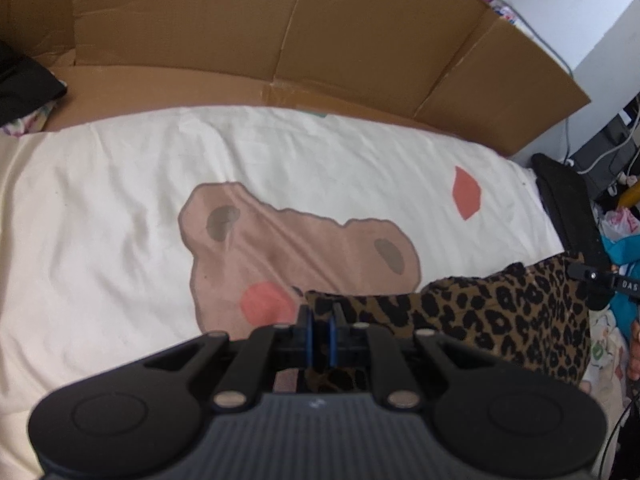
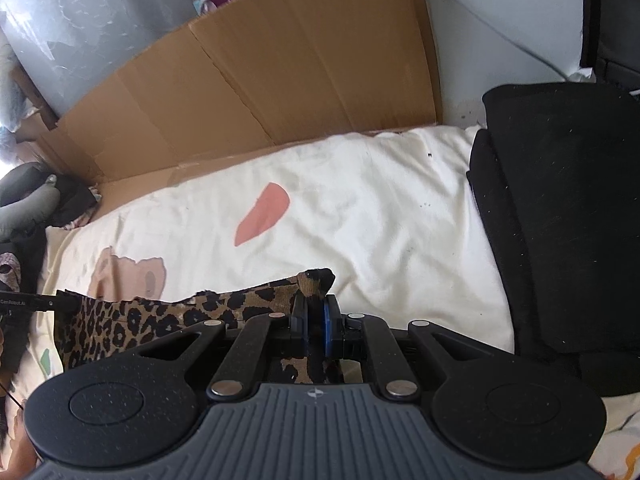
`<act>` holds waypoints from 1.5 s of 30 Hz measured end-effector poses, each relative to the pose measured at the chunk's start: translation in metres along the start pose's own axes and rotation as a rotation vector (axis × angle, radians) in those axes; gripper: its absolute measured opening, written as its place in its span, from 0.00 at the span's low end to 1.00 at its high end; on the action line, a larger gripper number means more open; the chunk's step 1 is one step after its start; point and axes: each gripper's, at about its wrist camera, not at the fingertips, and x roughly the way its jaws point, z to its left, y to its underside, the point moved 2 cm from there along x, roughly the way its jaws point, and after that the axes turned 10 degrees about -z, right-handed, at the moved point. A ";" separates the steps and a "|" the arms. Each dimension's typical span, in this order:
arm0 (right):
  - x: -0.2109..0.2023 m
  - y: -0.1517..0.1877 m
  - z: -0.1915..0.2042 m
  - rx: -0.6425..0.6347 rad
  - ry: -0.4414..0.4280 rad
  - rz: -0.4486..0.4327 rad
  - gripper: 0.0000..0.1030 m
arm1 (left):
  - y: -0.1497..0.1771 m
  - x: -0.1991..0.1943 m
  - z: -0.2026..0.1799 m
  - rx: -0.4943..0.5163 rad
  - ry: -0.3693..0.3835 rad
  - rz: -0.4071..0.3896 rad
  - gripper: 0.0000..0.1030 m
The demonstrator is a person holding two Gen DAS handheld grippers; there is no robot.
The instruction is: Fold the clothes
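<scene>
Left wrist view: your left hand-held gripper [image 1: 321,322] was pinching one corner of the leopard-print garment [image 1: 500,312], its blue pads pressed nearly together on the cloth.
Right wrist view: your right hand-held gripper [image 2: 316,312] was clamped on another corner of that garment [image 2: 132,324], a dark-edged tip of cloth sticking up just past the pads.
Garment: you held it stretched between the two hand-held grippers, over the near edge of the bed.
Bed: the cream sheet [image 1: 120,220] with a brown bear print [image 1: 304,248] and pink patches lay under the garment.
Behind the bed: flattened cardboard [image 1: 280,40] stood along the far side.
Right of the bed: you had a black cushion [image 2: 560,220] beside the sheet.
</scene>
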 end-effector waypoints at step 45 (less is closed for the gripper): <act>0.043 0.037 0.102 -0.285 -0.177 0.063 0.22 | 0.019 0.040 -0.138 0.293 0.177 0.007 0.21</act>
